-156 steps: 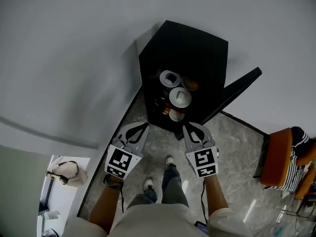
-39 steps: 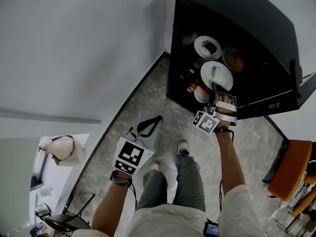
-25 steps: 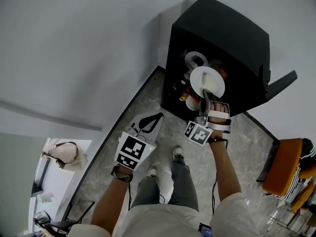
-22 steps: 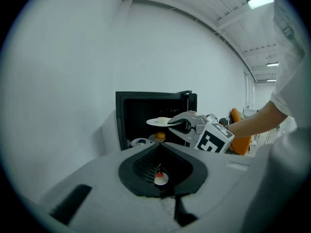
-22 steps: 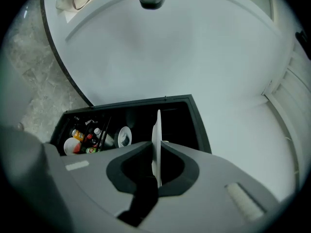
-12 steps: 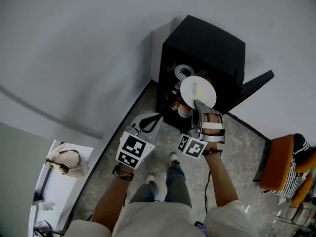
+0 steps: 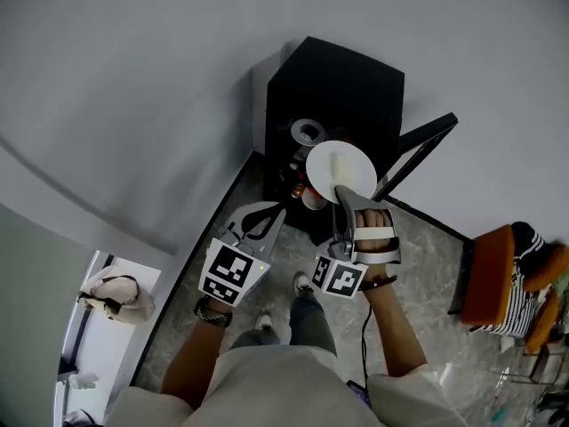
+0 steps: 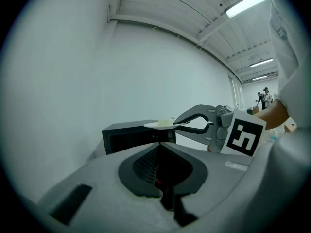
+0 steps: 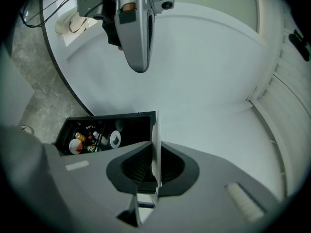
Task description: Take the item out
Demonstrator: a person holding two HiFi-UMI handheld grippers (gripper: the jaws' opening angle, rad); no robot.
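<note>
Three views, taken in turn.

From the head: grips the near rim of the white plate (image 7: pixel 340 169) in the right tool (image 7: pixel 338 194), jaws pinched on it, with a pale block lying on top. Holds it level and clear of the black cabinet (image 7: pixel 333 78), out in front of the open door (image 7: pixel 427 140). Carries the left tool (image 7: pixel 277 212) low beside it, pressed together on nothing. Looks like the take-out step all but done, with only the setting-down left. Stands on a grey marbled floor (image 7: pixel 427 256) by a plain pale wall (image 7: pixel 133 105), with an orange chair (image 7: pixel 493 278) off to the right. Shows no table anywhere.

From the left gripper view: confirms closed, empty jaws. Catches the plate edge-on and flat, under strip lights (image 8: pixel 248 1) on a high ceiling.

From the right gripper view: shows the plate as a thin white edge clamped between the pads. Finds a bowl and bottles (image 9: pixel 87 141) inside the cabinet.

Next: calls for a level wrist, since a rim-only pinch could probably let the plate tip and the block slide. Leaves the left tool free to support the far rim.
</note>
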